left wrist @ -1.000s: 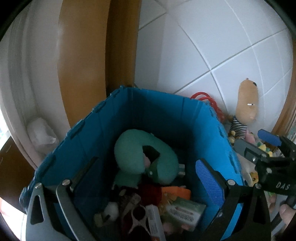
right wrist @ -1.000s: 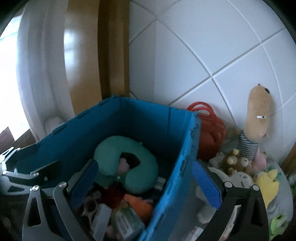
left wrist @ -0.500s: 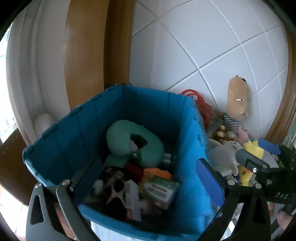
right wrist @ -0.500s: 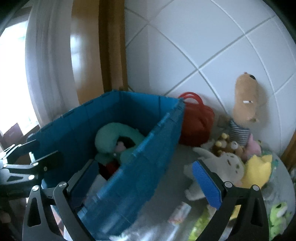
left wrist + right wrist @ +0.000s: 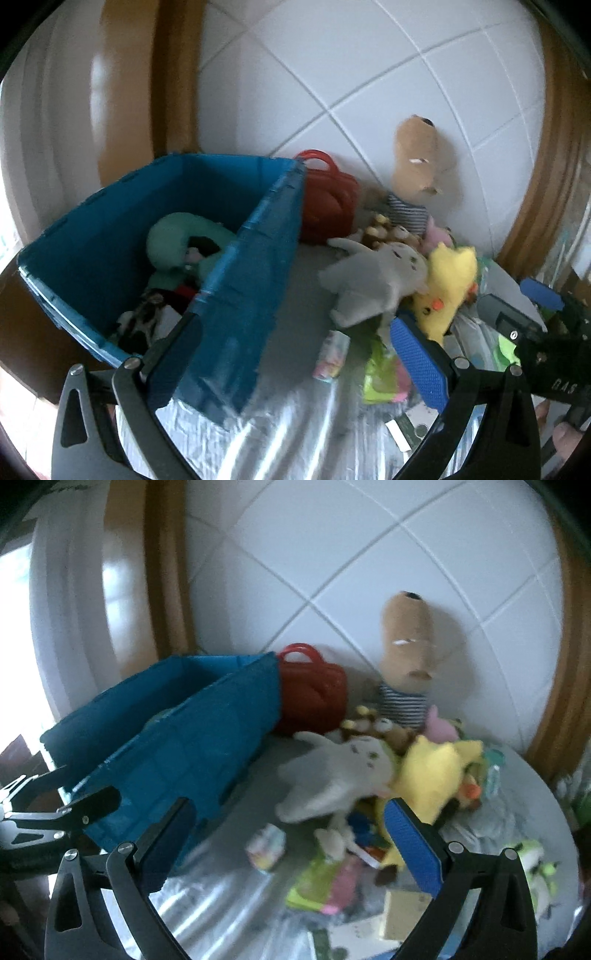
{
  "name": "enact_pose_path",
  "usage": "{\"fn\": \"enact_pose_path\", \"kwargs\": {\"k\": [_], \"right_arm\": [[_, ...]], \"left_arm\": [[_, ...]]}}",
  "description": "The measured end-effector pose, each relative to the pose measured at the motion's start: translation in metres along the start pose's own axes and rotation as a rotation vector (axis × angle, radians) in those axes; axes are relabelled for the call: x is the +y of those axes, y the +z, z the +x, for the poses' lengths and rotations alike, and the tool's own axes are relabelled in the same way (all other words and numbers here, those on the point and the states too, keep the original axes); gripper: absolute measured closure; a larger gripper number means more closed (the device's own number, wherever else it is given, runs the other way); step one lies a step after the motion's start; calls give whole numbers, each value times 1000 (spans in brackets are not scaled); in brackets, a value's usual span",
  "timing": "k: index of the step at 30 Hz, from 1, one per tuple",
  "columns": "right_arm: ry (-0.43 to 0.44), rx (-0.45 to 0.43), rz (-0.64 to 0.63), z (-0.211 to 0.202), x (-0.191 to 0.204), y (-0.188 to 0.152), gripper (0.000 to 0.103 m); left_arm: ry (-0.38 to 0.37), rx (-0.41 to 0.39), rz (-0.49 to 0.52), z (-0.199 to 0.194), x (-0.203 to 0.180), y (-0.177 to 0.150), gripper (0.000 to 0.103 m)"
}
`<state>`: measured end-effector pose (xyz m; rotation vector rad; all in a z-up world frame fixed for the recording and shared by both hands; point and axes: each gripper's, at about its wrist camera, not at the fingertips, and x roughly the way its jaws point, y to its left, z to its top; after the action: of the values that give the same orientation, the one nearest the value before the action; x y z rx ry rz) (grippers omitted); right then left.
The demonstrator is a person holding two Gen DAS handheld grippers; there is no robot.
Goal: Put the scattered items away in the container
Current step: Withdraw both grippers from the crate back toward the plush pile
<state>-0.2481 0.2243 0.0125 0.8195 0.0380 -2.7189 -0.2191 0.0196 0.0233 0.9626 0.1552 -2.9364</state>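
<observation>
A blue bin (image 5: 255,258) stands at the left, holding a green neck pillow (image 5: 173,240) and other items. It also shows in the right wrist view (image 5: 207,738). To its right lies a pile of toys: a grey plush (image 5: 373,284), a yellow plush (image 5: 447,284), a tan striped plush (image 5: 413,173) against the wall, and a small packet (image 5: 332,354). My left gripper (image 5: 291,365) is open and empty, beside the bin's right wall. My right gripper (image 5: 291,842) is open and empty, above the small packet (image 5: 267,845) and in front of the grey plush (image 5: 332,779).
A red handled bag (image 5: 328,199) sits behind the bin against the white tiled wall. Wooden frames (image 5: 173,77) stand left and right. The surface is a shiny silver sheet (image 5: 280,432). Flat packets and a cardboard piece (image 5: 402,912) lie at the right.
Both grippers have pulled back and swung right, away from above the bin toward the toy pile. Both stay open and empty.
</observation>
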Motion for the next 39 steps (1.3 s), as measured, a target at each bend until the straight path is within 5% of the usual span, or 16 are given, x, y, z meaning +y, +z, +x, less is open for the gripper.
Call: {"fn": "enact_pose_path", "kwargs": {"k": [7, 19, 26, 34, 36, 39], "right_arm": [[-117, -21, 137, -16, -75, -25, 0], [-315, 97, 208, 9, -144, -42, 0], [-301, 111, 211, 33, -178, -34, 0], [-203, 145, 127, 80, -242, -20, 1], [-158, 173, 84, 100, -263, -15, 7], [-109, 214, 42, 126, -289, -8, 29]], "left_arm": [[-85, 42, 53, 29, -44, -5, 0], [-156, 120, 78, 112, -76, -4, 0], [-136, 150, 66, 137, -94, 1, 0], [-54, 166, 1, 180, -160, 2, 0], [-32, 177, -42, 196, -181, 2, 0], [1, 193, -84, 220, -208, 2, 0]]}}
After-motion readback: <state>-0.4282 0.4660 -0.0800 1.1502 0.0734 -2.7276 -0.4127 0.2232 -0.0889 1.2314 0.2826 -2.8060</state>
